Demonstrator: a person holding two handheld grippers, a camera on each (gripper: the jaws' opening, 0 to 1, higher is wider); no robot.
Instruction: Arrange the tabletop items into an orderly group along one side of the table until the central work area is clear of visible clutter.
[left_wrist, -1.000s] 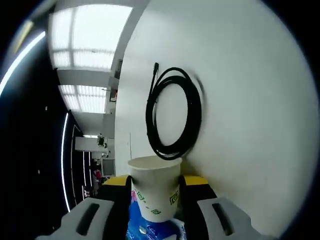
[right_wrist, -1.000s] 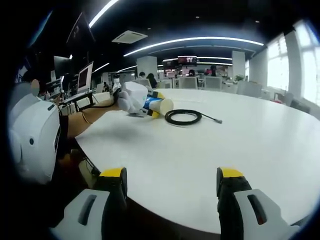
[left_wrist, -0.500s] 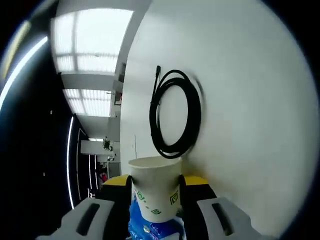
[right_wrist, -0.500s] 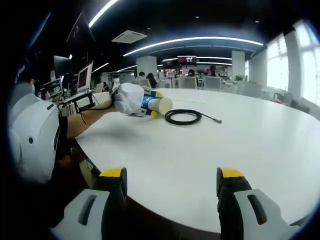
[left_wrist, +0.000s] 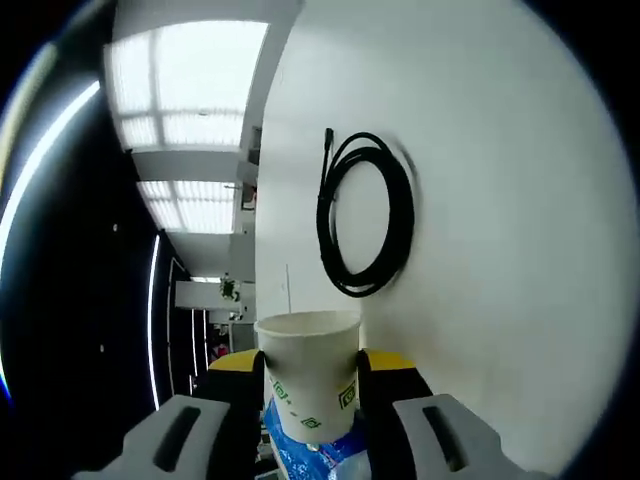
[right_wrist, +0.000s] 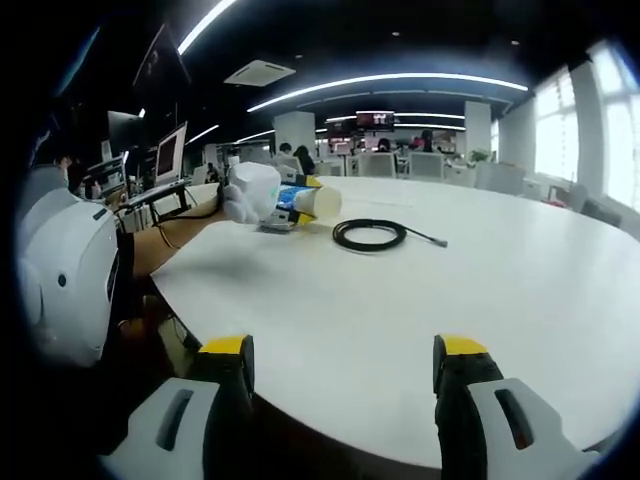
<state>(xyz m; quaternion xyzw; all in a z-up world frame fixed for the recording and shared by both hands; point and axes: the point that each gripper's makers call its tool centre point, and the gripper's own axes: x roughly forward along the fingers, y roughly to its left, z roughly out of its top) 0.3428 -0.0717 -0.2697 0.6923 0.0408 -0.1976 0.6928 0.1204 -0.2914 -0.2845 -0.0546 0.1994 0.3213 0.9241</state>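
My left gripper (left_wrist: 312, 390) is shut on a white paper cup (left_wrist: 309, 372) with green marks, and a blue packet (left_wrist: 305, 455) shows under the cup between the jaws. A coiled black cable (left_wrist: 365, 212) lies on the white table (left_wrist: 480, 200) just beyond the cup. In the right gripper view the left gripper (right_wrist: 296, 202) holds the cup (right_wrist: 320, 202) on its side above the table's far left edge, with the cable (right_wrist: 370, 234) to its right. My right gripper (right_wrist: 342, 372) stands open over the near edge of the table with nothing between its jaws.
The large white table (right_wrist: 480, 290) stretches away to the right. A person's arm (right_wrist: 170, 240) reaches in from the left. Beyond the table stand desks with monitors (right_wrist: 168, 152), office chairs and people in the background. Ceiling windows (left_wrist: 185, 110) show in the left gripper view.
The left gripper with the cup has lifted slightly and pulled a little away from the cable. The right gripper has not moved.
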